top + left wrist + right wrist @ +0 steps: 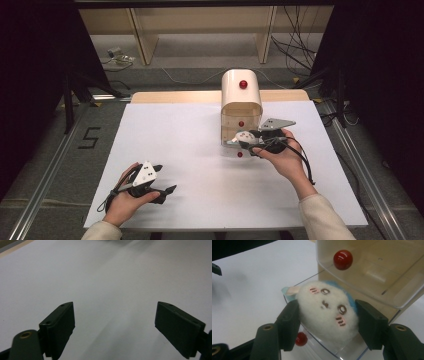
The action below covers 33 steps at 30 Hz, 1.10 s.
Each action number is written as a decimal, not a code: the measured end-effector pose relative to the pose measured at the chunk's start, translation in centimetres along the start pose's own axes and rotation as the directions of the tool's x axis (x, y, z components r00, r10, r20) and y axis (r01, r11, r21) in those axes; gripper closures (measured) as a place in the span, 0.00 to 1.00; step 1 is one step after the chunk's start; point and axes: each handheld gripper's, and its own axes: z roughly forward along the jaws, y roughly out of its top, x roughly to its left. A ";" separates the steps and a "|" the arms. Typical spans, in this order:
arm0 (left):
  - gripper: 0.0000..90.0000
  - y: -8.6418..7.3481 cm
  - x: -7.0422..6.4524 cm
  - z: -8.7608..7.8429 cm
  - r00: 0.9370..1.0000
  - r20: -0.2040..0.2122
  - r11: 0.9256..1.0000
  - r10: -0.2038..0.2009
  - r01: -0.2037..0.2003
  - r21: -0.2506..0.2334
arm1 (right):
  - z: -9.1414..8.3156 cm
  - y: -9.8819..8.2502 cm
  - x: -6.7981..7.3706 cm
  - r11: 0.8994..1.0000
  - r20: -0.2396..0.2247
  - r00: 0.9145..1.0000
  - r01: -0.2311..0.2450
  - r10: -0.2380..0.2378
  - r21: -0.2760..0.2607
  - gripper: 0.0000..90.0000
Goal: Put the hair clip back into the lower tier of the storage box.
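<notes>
Resting at seven o'clock on the white table (200,145), the left gripper (162,182) lies in a palm-up hand; the right gripper (248,142) reaches the drawer cabinet (241,102) at one o'clock. Left gripper view: jaws released, apart. Right gripper view: jaws grasp one plush toy (328,308) over the lowest clear drawer (329,347); two red knobs (343,259) show.

A white-topped table (200,150) carries a cream drawer cabinet (241,107) with red knobs, standing at the far edge, right of centre. Its lowest clear drawer (235,143) is pulled out toward the near side. A strip of bare wood (170,96) shows along the far edge, left of the cabinet. The white surface left of the cabinet lies bare.
</notes>
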 end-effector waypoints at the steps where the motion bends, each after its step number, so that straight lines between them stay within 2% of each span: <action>1: 0.18 0.0 0.0 0.0 1.000 0.000 1.000 0.000 0.000 0.000 | 0.1 0.0 0.0 1.000 -0.001 1.000 -0.002 0.002 -0.001 0.45; 14: 0.18 0.0 0.0 0.0 1.000 0.001 1.000 0.002 -0.002 0.001 | 0.8 -0.1 -0.3 0.999 0.006 0.999 -0.044 0.044 0.000 0.42; 22: 0.18 0.0 0.1 0.0 1.000 0.001 1.000 0.003 -0.003 0.002 | 1.1 -0.1 -0.1 0.999 0.017 0.998 -0.053 0.053 -0.004 0.38; 33: 0.18 0.0 0.1 0.0 1.000 0.001 1.000 0.004 -0.004 0.002 | 0.7 -0.1 0.1 0.998 0.011 0.998 -0.061 0.062 -0.015 0.37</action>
